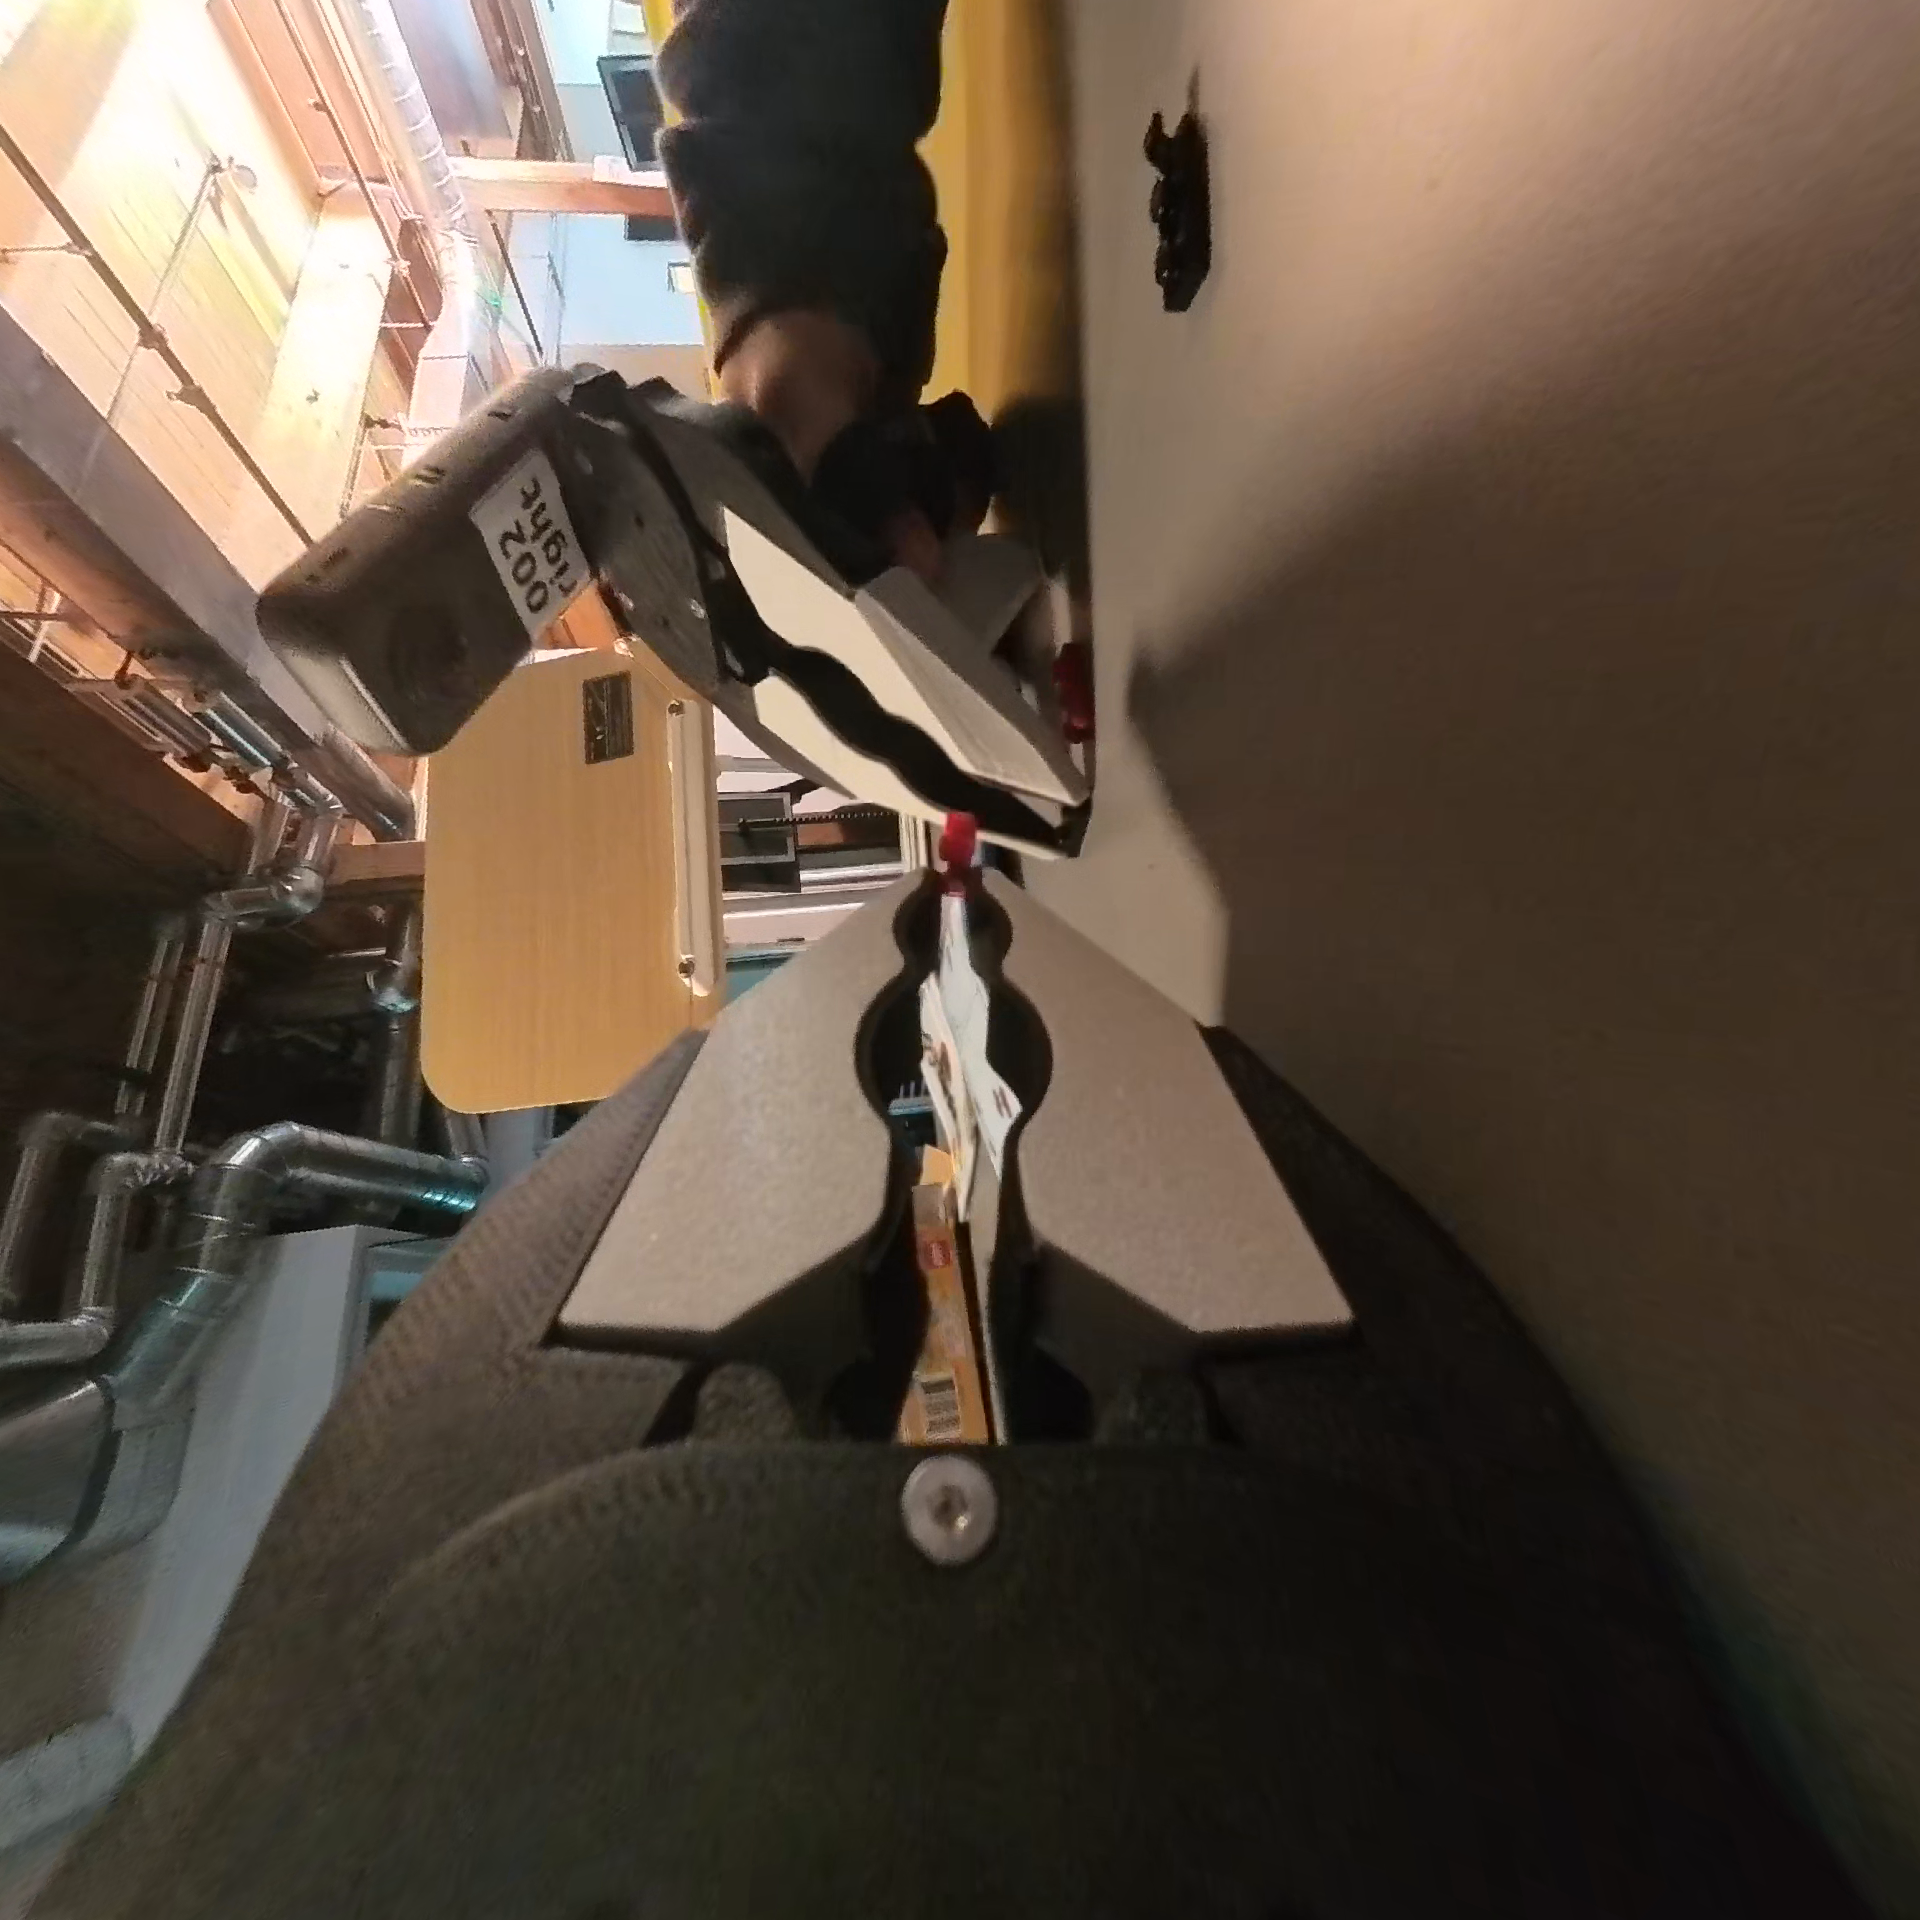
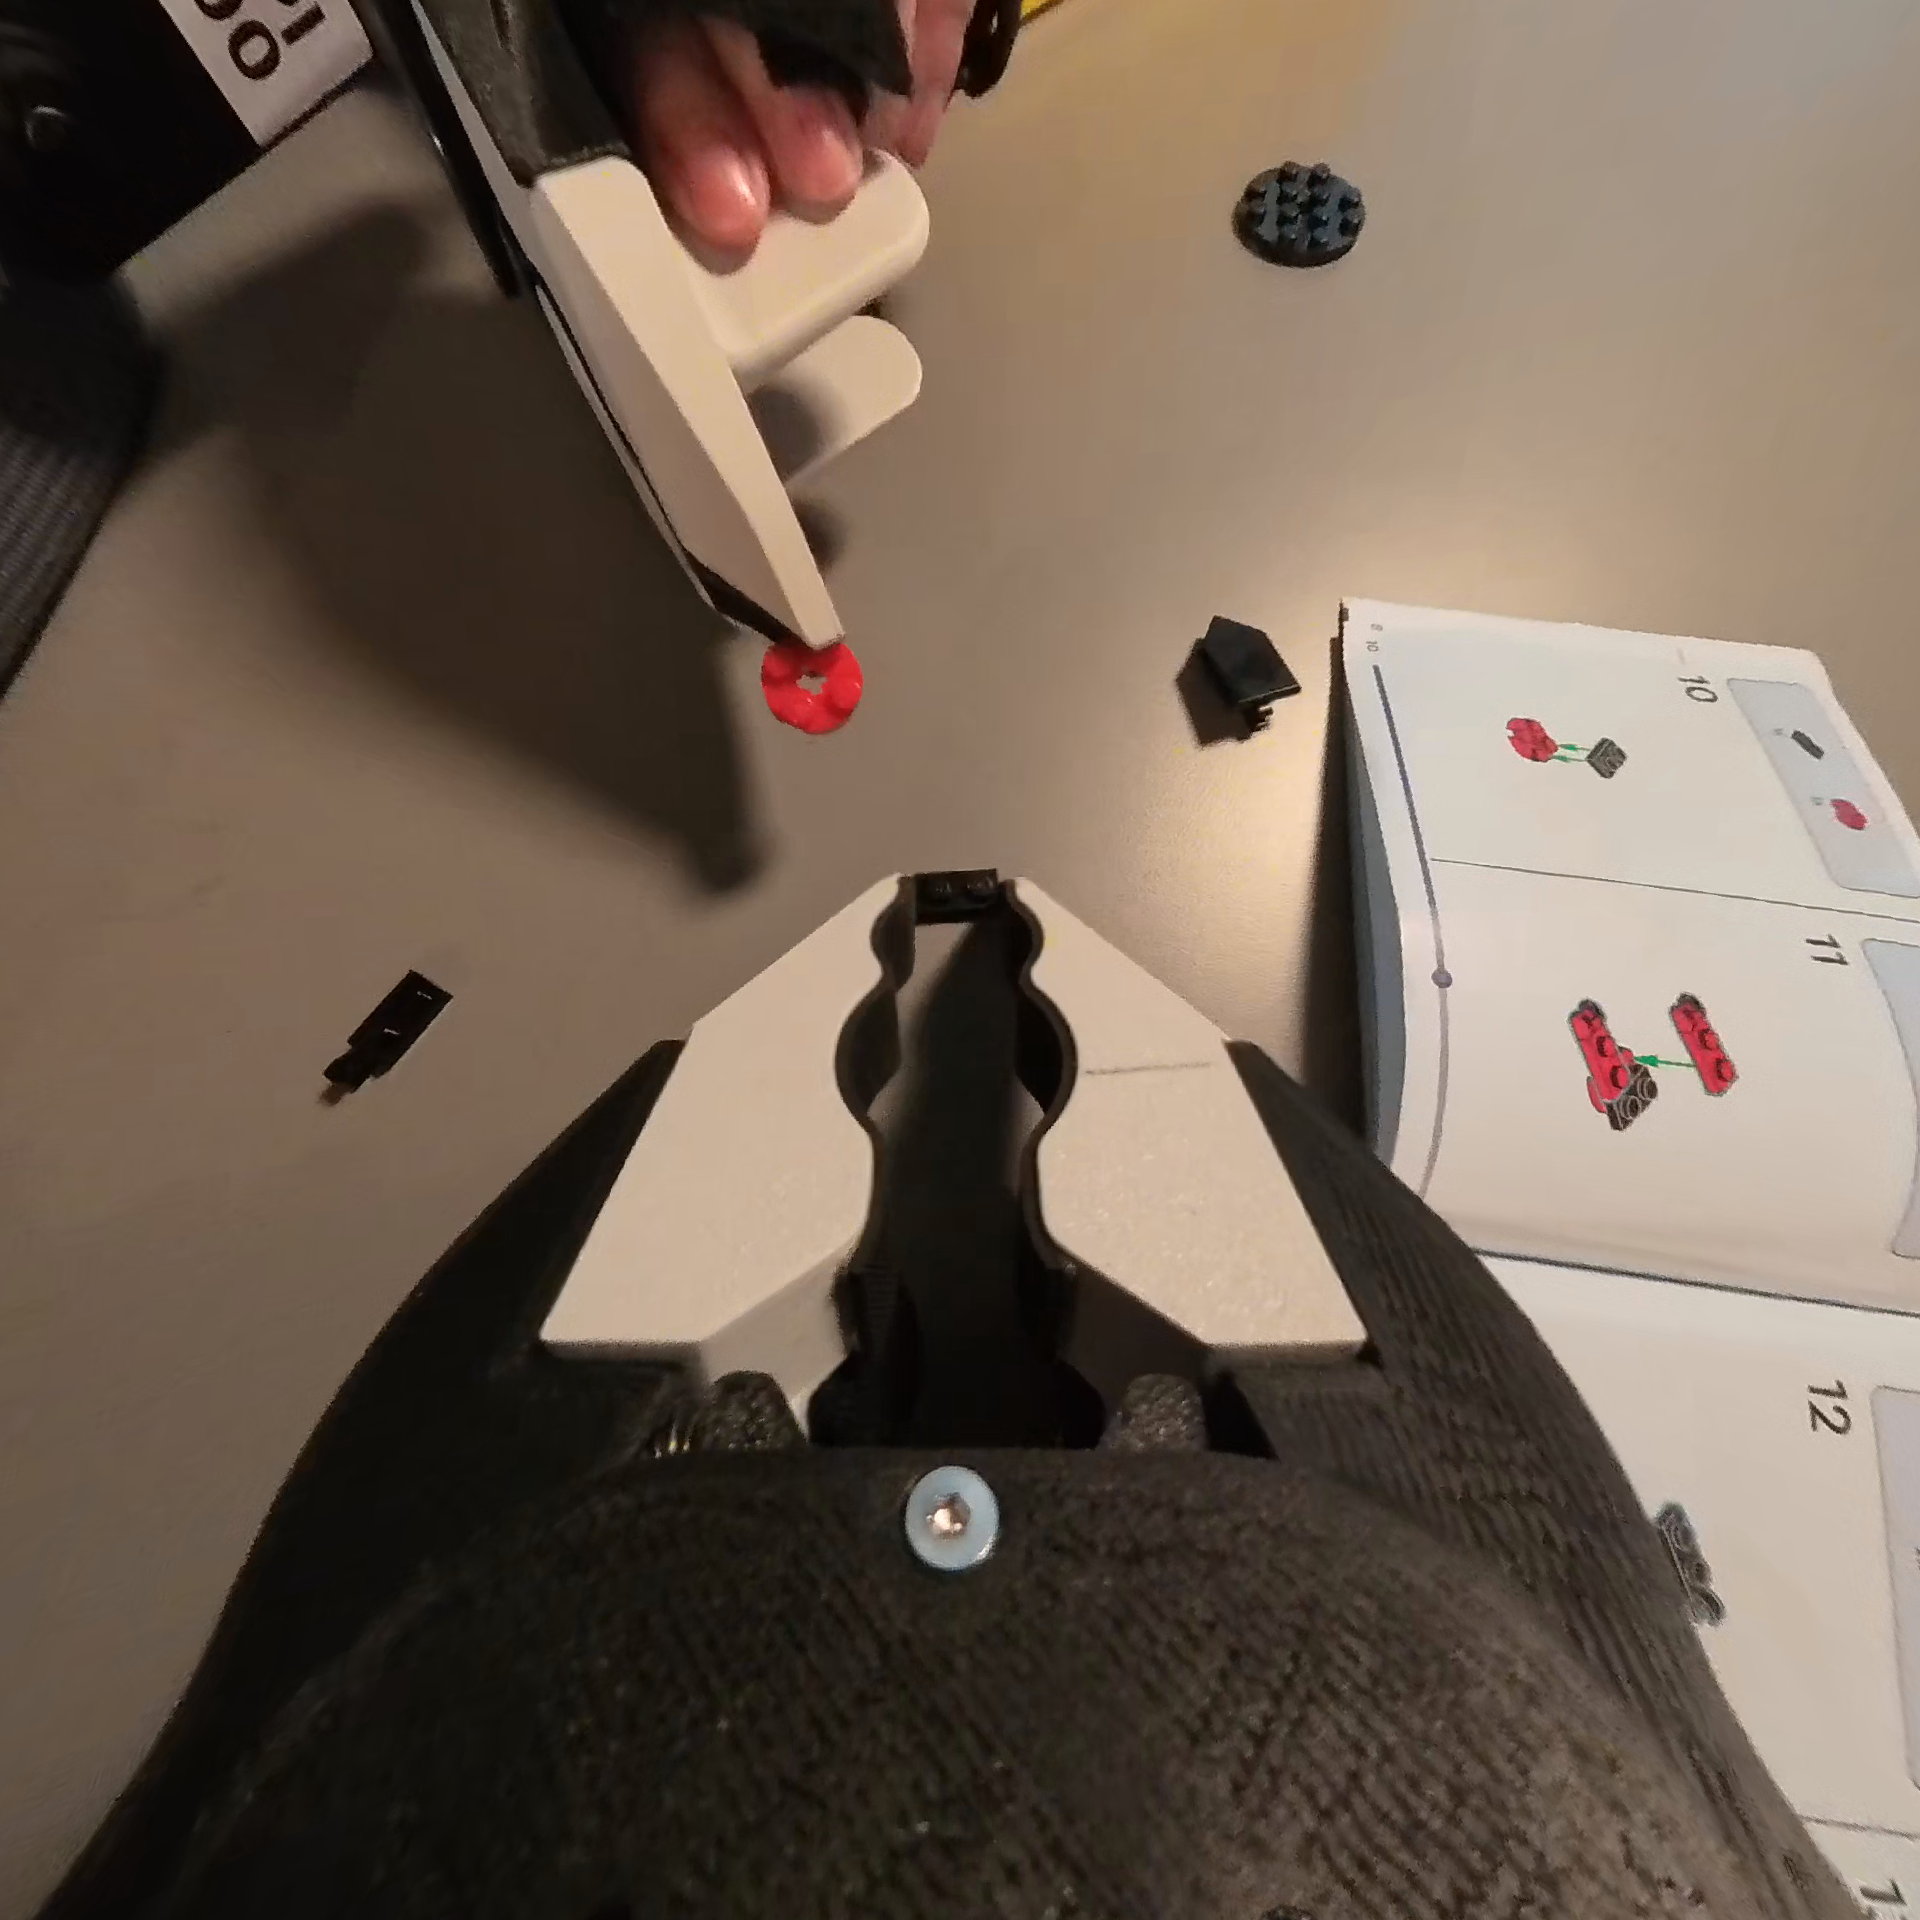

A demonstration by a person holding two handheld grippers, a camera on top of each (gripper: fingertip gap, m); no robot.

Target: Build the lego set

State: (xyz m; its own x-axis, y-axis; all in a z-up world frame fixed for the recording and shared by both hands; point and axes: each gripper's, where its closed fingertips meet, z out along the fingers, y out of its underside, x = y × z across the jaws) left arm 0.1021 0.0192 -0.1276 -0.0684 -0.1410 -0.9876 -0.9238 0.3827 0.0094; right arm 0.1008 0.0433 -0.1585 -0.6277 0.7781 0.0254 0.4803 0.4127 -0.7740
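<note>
From the right wrist view I look down along my right hand-held gripper [image 2: 961,896], whose two pale fingers fill the lower centre of the frame. They are nearly closed, pinching a small black brick [image 2: 961,894] at the very tips. Just above and left of centre, the left hand-held gripper [image 2: 800,636] slants down from the upper left, its tips drawn together on the rim of a round red piece [image 2: 810,688], which hangs below them over the grey bench [image 2: 1039,416]. A person's fingers [image 2: 769,156] wrap the pale handle at the top of the frame.

On the bench, a black sloped piece [image 2: 1238,675] lies right of centre, just beside the open instruction booklet [image 2: 1621,935] that covers the right edge. A round black plate with studs [image 2: 1301,213] sits in the upper right, well apart from the rest. A thin black piece [image 2: 387,1023] lies alone at the left, about mid-height.

The left wrist view is turned on its side, so the bench [image 1: 1507,727] runs down the right half of the frame. Here my left hand-held gripper [image 1: 958,878] rises from the bottom centre with its tips pressed on the red piece [image 1: 958,847], seen edge-on. The right hand-held gripper [image 1: 1070,826] comes in from the upper left, its tips close beside that red piece; I cannot tell whether the two parts touch. Another red piece [image 1: 1070,691] shows behind it against the bench, and a dark clump of pieces [image 1: 1179,223] sits in the upper right.
</note>
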